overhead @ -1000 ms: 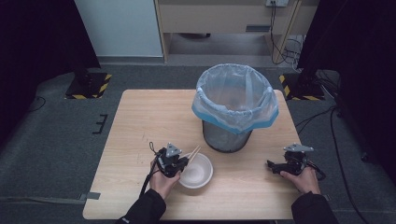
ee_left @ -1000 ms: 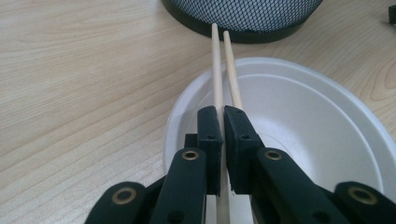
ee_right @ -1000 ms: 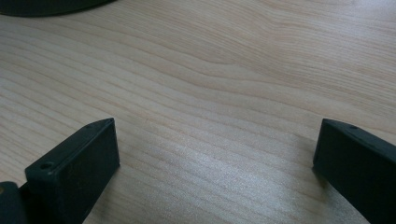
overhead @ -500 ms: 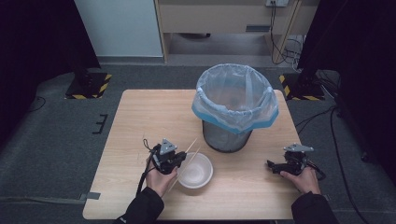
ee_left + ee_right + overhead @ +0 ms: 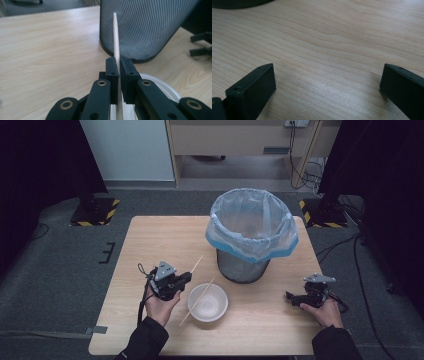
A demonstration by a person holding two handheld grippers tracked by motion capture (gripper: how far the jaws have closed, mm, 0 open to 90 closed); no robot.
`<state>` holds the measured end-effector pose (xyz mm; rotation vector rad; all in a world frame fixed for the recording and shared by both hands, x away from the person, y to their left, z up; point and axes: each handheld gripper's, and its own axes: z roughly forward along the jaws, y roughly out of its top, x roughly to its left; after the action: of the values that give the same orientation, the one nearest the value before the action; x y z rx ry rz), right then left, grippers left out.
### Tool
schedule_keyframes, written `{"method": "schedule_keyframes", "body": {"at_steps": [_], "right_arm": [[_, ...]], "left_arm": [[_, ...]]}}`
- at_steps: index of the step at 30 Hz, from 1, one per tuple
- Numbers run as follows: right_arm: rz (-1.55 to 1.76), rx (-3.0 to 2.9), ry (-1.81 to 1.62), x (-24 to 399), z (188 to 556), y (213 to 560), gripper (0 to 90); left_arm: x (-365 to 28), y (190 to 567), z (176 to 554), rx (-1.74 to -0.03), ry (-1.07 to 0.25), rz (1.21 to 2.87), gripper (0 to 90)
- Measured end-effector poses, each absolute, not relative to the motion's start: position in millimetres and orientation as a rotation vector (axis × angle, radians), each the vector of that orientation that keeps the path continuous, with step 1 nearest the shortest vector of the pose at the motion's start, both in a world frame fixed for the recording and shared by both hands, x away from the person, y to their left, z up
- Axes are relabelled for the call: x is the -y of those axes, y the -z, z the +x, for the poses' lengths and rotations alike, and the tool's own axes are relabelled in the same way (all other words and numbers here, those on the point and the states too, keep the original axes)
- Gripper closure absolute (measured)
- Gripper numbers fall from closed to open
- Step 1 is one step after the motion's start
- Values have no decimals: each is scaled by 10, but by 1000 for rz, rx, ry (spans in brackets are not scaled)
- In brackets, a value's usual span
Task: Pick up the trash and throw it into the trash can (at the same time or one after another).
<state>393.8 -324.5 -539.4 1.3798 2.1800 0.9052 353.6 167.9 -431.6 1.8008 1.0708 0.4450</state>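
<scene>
Wooden chopstick (image 5: 116, 37) clenched in the left tongs (image 5: 186, 279), beside the bowl (image 5: 207, 302); thin grip, it could pivot and miss the bin (image 5: 252, 232) ahead. Right tongs (image 5: 291, 298) gape, idle.

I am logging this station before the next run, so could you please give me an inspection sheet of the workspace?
Surface: light wooden table, bare wood around the items.
Job's things: one chopstick clamped in the left gripper; a second chopstick lies across the white bowl; mesh waste bin with a plastic liner stands behind the bowl.
Clutter: nothing seen.
Grippers: left shut on the chopstick, beside the bowl; right gripper open, low over bare wood, holding nothing.
Cables: a cable trails from each gripper; loose cables on the floor behind the table.
Surroundings: grey carpet, striped stand bases, dark curtains at both sides.
</scene>
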Motion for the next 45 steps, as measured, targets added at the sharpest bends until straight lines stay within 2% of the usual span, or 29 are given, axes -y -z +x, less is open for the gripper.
{"method": "schedule_keyframes", "body": {"at_steps": [18,45], "right_arm": [[1380,-2180,-906,3245,3940,5394,5],[1379,-2181,-906,3245,3940,5394,5]], "left_arm": [[-1898,3815,3472,-1015,-523,1623,854],[-1642,3122,3596,-883,-588,1515,854]]}}
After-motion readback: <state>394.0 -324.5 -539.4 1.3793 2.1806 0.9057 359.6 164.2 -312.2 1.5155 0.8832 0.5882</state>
